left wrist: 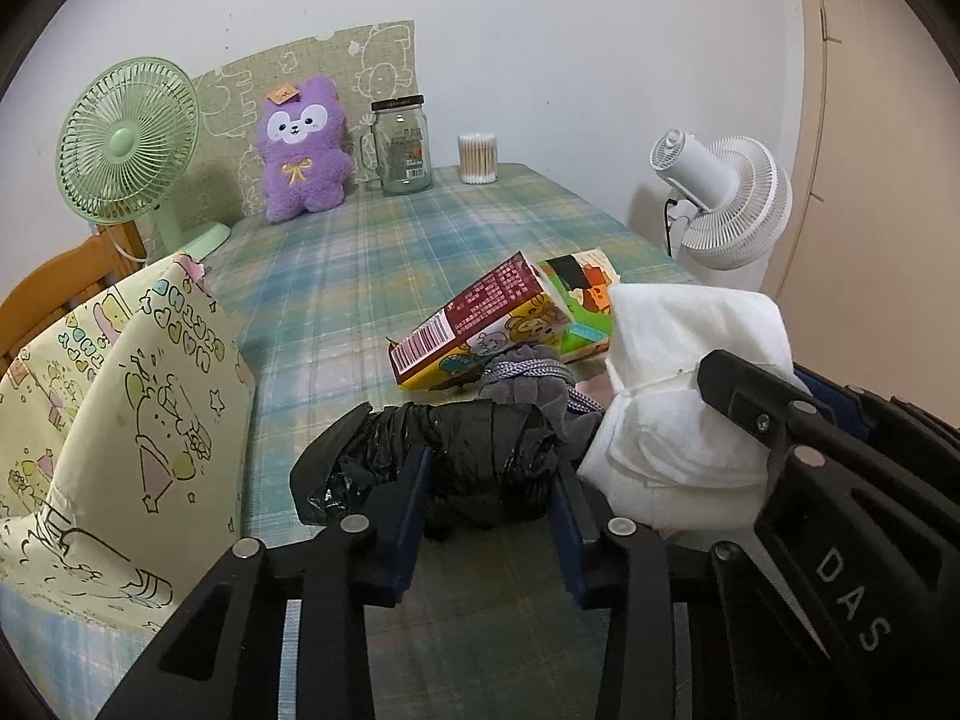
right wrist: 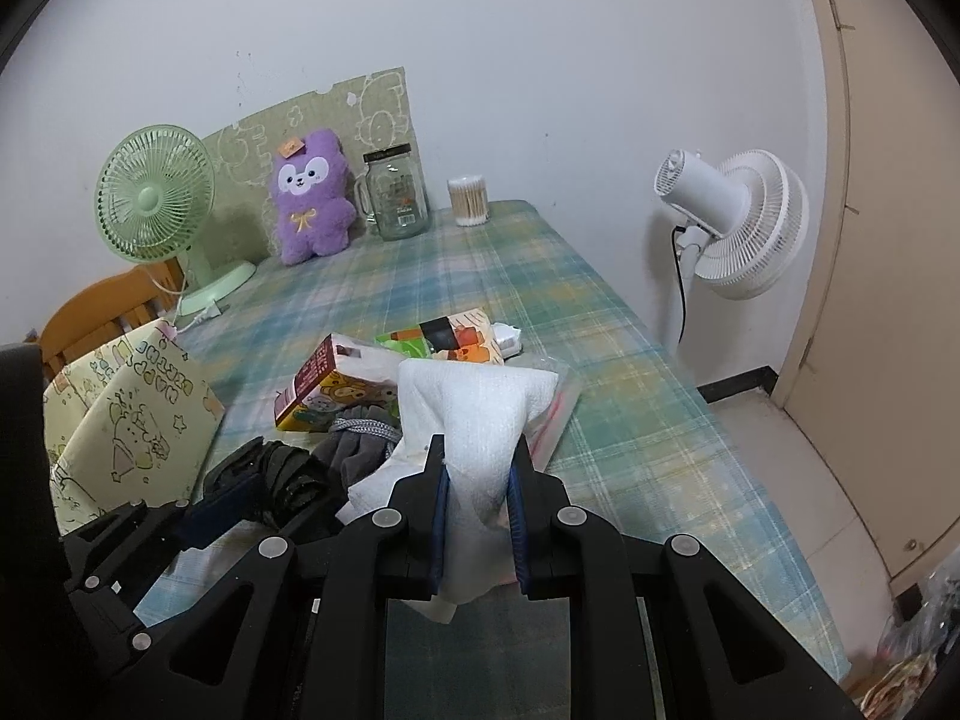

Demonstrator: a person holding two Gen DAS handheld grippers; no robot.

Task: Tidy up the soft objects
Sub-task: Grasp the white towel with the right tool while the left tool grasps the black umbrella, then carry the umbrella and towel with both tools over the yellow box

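Gripping a wad of black plastic (left wrist: pixel 456 468) between the blue pads of my left gripper (left wrist: pixel 489 504), I am keeping the jaws closed partway, only as far as the crumpled bundle between them allows, and the bundle is sitting low at the near edge of the checked tablecloth (left wrist: pixel 360 276). My right gripper (right wrist: pixel 480 516) is pinching a folded white cloth (right wrist: pixel 480 414) in the same manner, jaws drawn in tight on its lower part while the upper part is standing up and spreading wider above the fingers. In the left view that white cloth (left wrist: pixel 690 372) is showing just beside the black plastic, on its right, with the right gripper (left wrist: pixel 738 396) reaching in from the side. Between the two bundles I am seeing a grey cloth (left wrist: pixel 528 378) with a braided grey cord (left wrist: pixel 528 367) lying across it, touching both. Just behind it a cartoon-printed carton (left wrist: pixel 480 324) is lying tilted on the table. On my left a pale yellow fabric bag (left wrist: pixel 120 408) with doodle prints is standing open, near the black plastic but apart from it. Far back against the wall I am seeing a purple plush toy (left wrist: pixel 303 150), a glass jar (left wrist: pixel 401 147) just beside it, a tub of cotton swabs (left wrist: pixel 477 157), and a green fan (left wrist: pixel 129 150) on the left corner. A white fan (left wrist: pixel 726 198) is standing off the right side of the table.
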